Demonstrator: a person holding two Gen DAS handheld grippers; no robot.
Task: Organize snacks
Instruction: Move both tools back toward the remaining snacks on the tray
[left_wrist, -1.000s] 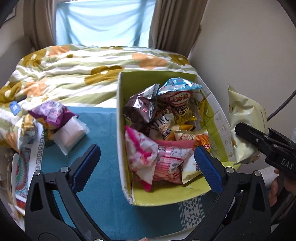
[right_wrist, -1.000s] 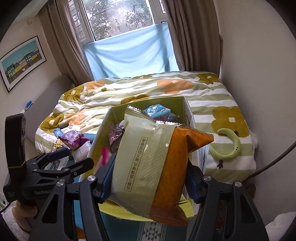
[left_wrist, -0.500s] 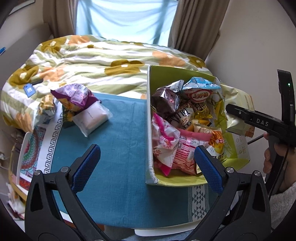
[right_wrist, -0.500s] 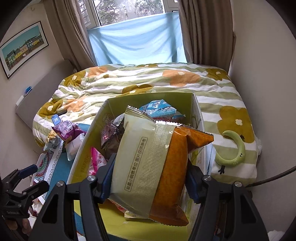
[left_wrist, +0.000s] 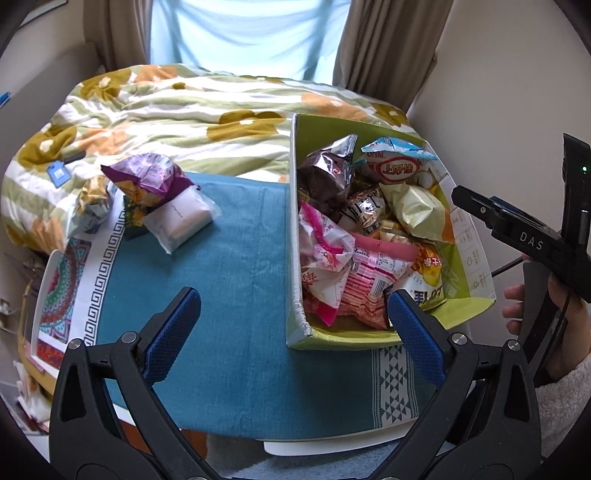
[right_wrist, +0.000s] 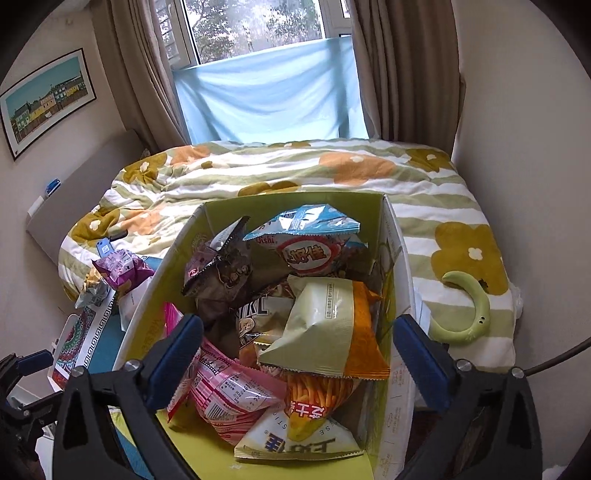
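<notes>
your right gripper (right_wrist: 297, 349) jaws are opening, left gripper (left_wrist: 291, 321) jaws wide and empty; pinch the light, crinkly purple snack bag (left_wrist: 147, 179) by its edge.

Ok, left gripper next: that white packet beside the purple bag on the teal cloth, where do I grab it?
Take the white packet across its short width at the near end, coming from above with the open left gripper. It lies flat on the teal cloth, its far end tucked against the purple bag, so the near end is the freest part.
</notes>
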